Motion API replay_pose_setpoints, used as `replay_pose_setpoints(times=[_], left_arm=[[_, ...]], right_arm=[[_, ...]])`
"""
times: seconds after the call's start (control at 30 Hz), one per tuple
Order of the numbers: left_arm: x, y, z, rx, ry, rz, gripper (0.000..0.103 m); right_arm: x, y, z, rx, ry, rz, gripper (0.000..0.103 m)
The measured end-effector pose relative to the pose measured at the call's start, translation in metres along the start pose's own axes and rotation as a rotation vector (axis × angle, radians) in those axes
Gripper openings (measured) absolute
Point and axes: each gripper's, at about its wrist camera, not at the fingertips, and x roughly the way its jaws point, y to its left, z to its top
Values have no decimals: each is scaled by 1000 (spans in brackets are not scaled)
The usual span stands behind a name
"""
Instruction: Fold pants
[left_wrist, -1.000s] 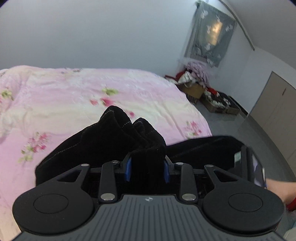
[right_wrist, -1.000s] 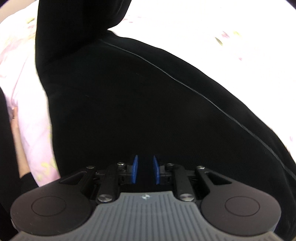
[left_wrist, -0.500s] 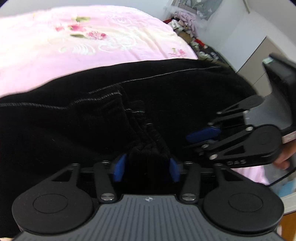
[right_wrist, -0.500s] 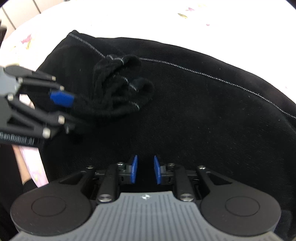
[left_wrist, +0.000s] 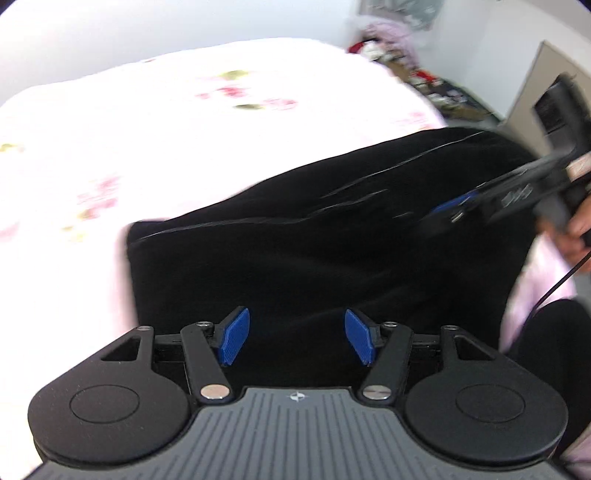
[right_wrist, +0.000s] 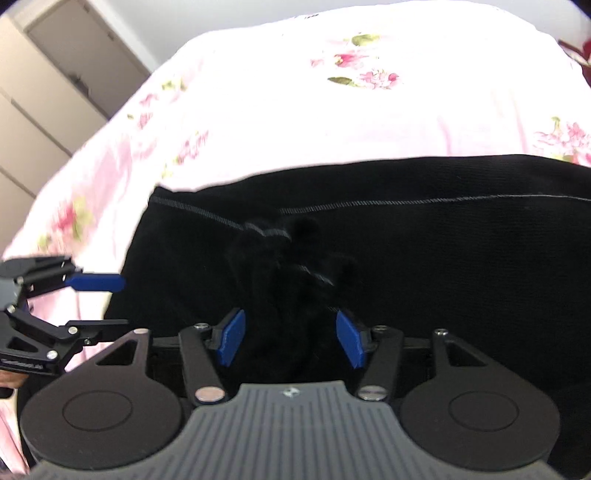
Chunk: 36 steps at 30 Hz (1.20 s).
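- Since half a second ago the left gripper (left_wrist: 297, 341) has let go of the bunched end of the black pants (left_wrist: 325, 254) that it was clamping; its blue pads now stand wide apart with nothing between them, and it has drawn back to the near left of the garment.
- In that same interval the bunch has passed to the other side: the crumpled wad (right_wrist: 291, 273) now sits in front of the right gripper (right_wrist: 290, 341), whose blue pads are spread on either side of it and not pressing it, so I judge it released rather than held.
- The pants lie folded over on the pink floral bedspread (right_wrist: 332, 122), near its front edge, with a pale seam line running across the top layer and a squared left corner.
- Handling, as a judgement: the cloth looks soft, limp and fairly thick, light enough for one gripper, not fragile, and not slippery on the bedding; it will sag and drag wherever it is not supported.
- Best hold is probably at an edge or corner through all layers, such as the left corner or the seam edge, not the loose wad, which would only pull one layer.
- Beyond the bed, blurred, are a wardrobe (right_wrist: 55, 92) and a clutter pile (left_wrist: 399, 48) by the wall.
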Motion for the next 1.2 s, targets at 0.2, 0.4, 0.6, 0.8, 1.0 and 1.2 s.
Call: replay_pose_setpoints(times=[0.2, 0.4, 0.6, 0.8, 1.0, 1.2], left_arm=[[-5, 34, -42, 44, 91, 84, 72], [11, 36, -71, 117, 167, 59, 73], [38, 38, -77, 100, 216, 112, 43], [34, 44, -74, 82, 208, 110, 29], [44, 53, -69, 65, 242, 115, 29], [19, 53, -61, 128, 232, 41, 52]], right_arm=[[16, 18, 5, -8, 13, 9, 35], [43, 31, 4, -79, 39, -72, 34], [54, 38, -8, -109, 83, -108, 2], [16, 21, -11, -35, 42, -144, 0], [42, -7, -26, 67, 79, -153, 1], [15, -2, -27, 16, 56, -123, 53]])
